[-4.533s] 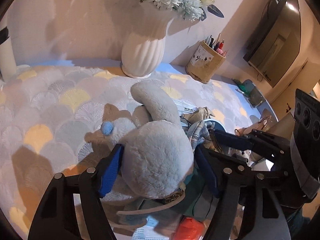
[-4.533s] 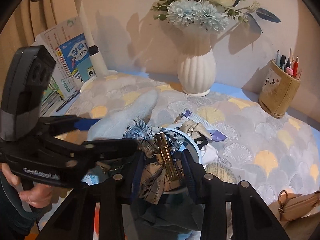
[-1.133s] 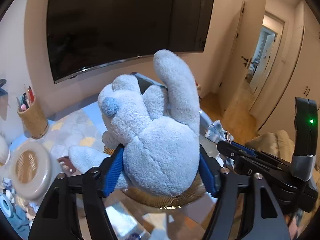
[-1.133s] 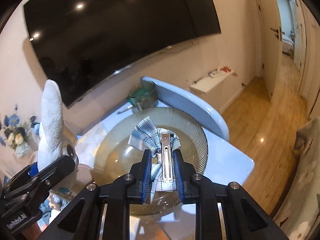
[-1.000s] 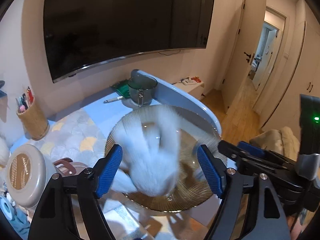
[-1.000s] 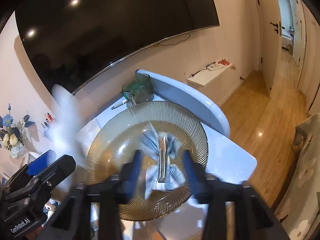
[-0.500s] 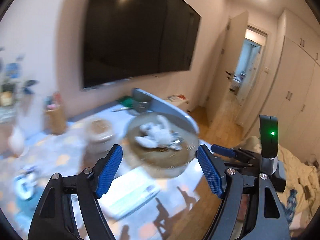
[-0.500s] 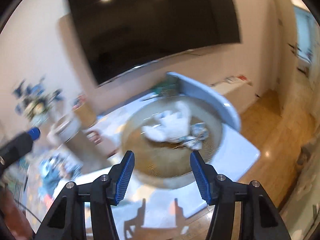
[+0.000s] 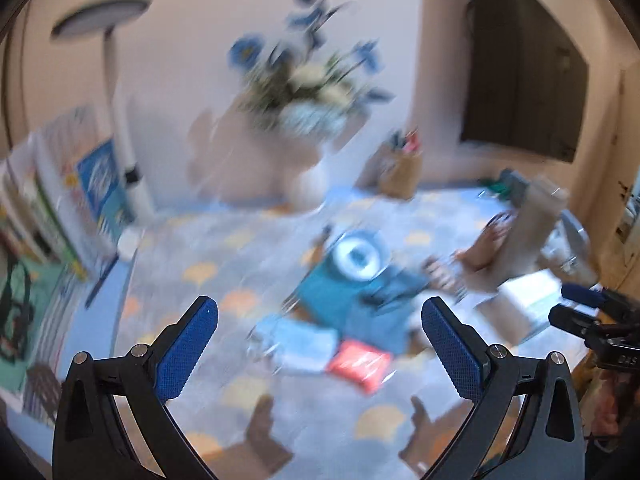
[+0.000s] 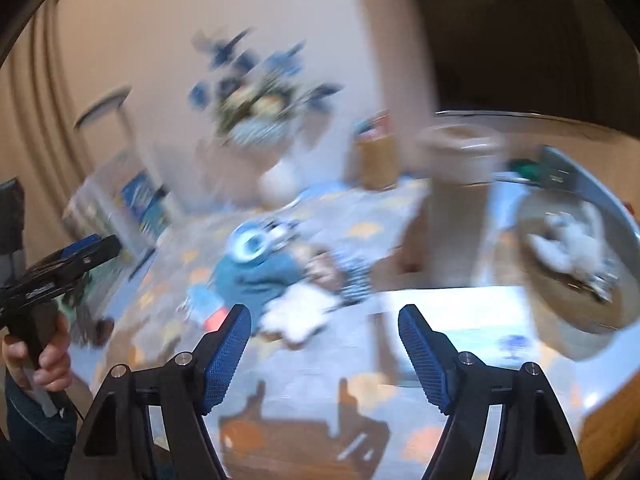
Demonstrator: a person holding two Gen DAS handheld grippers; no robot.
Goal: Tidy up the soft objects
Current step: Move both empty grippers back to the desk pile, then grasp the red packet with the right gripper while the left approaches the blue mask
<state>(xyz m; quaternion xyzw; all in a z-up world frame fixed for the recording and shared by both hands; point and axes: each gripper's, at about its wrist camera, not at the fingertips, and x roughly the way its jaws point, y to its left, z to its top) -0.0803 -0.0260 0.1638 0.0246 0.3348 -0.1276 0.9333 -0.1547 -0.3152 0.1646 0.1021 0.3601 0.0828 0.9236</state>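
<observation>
Tablecloth clutter beyond empty tongs.

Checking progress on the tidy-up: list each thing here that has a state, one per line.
Left tool: open, empty, jaws just widened.
Right tool: open, empty, jaws just widened.
Plush rabbit: lying in the bowl.
Bowl: holding the rabbit.
Teal cloth pile: still on the table, loose.
Red packet: flat on the table.

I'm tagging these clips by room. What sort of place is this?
Most likely a home room with a cluttered desk: a vase of flowers, a pen holder, stacked books beside a desk lamp, and a wall-mounted television.
</observation>
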